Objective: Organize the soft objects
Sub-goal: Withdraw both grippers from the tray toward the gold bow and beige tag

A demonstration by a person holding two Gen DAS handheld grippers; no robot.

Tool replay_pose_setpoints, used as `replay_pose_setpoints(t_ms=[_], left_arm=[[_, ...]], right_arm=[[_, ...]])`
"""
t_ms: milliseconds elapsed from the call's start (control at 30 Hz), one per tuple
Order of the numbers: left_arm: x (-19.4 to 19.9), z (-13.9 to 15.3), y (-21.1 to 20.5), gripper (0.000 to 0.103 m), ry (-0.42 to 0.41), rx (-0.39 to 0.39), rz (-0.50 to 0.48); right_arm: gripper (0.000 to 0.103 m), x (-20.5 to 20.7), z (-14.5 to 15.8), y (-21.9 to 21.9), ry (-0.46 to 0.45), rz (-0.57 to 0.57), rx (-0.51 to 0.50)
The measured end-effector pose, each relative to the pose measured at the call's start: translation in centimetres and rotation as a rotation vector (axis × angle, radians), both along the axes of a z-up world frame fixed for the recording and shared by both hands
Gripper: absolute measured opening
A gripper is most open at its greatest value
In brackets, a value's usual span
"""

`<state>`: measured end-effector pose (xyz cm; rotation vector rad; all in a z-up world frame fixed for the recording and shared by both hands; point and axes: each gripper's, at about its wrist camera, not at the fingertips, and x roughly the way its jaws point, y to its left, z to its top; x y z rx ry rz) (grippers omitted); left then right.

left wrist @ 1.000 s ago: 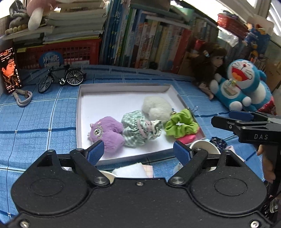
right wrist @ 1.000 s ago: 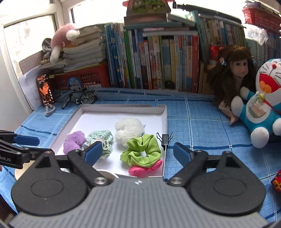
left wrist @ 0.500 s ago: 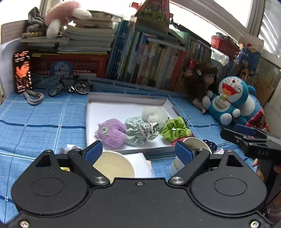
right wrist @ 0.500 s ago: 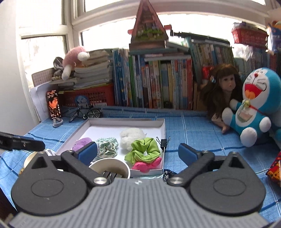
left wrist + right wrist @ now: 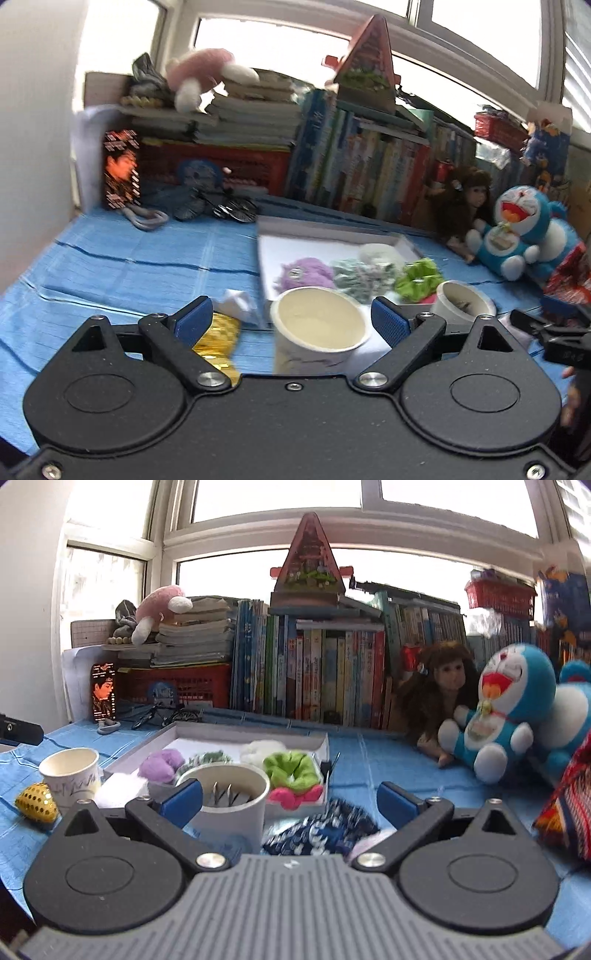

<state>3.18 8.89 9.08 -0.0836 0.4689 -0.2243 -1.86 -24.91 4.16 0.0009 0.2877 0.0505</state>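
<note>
**Soft toys lie in the white tray, both grippers released**

The left hand-held gripper point(image 5: 291, 323) is spread wide and grasps nothing; a paper cup point(image 5: 319, 330) stands between its blue pads. The right hand-held gripper point(image 5: 290, 801) is likewise released, with a white cup holding metal clips point(image 5: 229, 812) and a dark blue patterned cloth point(image 5: 321, 830) lying on the blue-covered bench point(image 5: 388, 768) between its fingers. In the white tray point(image 5: 321, 744) lie a purple plush point(image 5: 160, 766), a green checked scrunchie point(image 5: 208, 758), a white pompom point(image 5: 260, 749), a lime scrunchie point(image 5: 291, 770) and a pink piece point(image 5: 293, 797) at the near edge.
</note>
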Motion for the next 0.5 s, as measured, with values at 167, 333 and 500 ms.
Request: replay_pose_setpoints(t_ms=[167, 333, 500], left_arm=[[-1.1, -2.2, 0.4, 0.093, -0.033, 0.077, 0.081], [-1.0, -4.4, 1.4, 0.093, -0.003, 0.063, 0.148], [-0.5, -6.3, 1.2, 0.093, -0.022, 0.090, 0.218]], right_arm=[[0.103, -1.0, -2.1, 0.8, -0.014, -0.019, -0.008], [0.103, -1.8, -3.7, 1.7, -0.014, -0.028, -0.015], [0.102, -2.3, -5.2, 2.4, -0.001, -0.027, -0.012]])
